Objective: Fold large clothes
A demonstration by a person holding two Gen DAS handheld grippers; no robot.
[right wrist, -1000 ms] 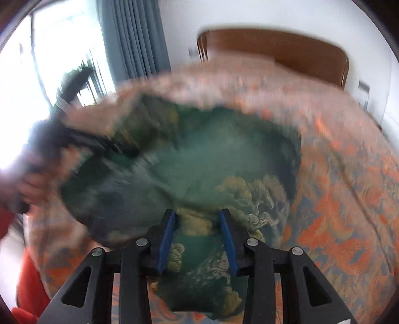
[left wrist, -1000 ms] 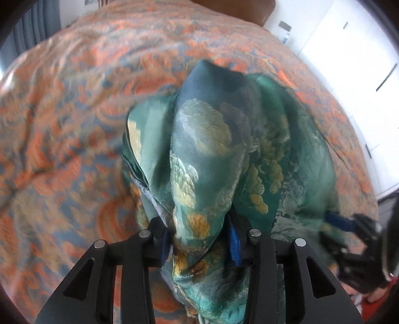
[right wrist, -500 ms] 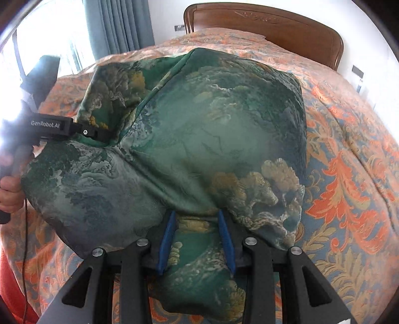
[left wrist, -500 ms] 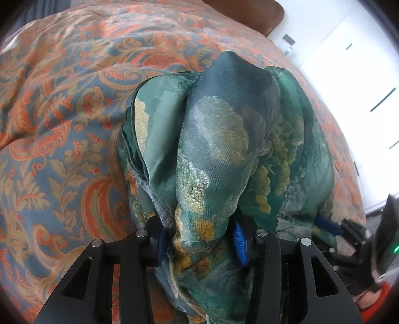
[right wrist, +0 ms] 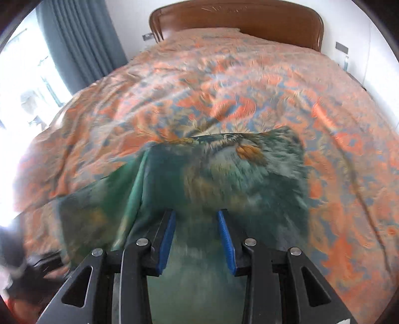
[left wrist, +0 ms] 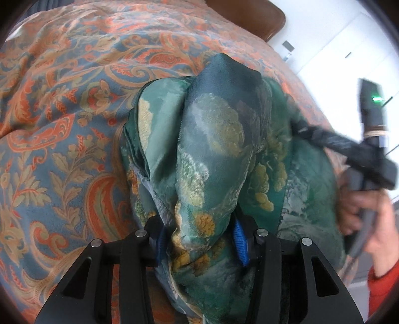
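While it bunches in glossy folds, the green patterned garment (left wrist: 214, 154) fills the left gripper (left wrist: 199, 239), clamped at six o'clock. The right gripper (right wrist: 197, 239) pinches its blurred edge, jaws narrow.

Your left wrist camera is looking steeply down, close over the green garment (left wrist: 219, 149) on the bed (left wrist: 62, 112); your right one is facing the headboard (right wrist: 237, 20), sharing both.
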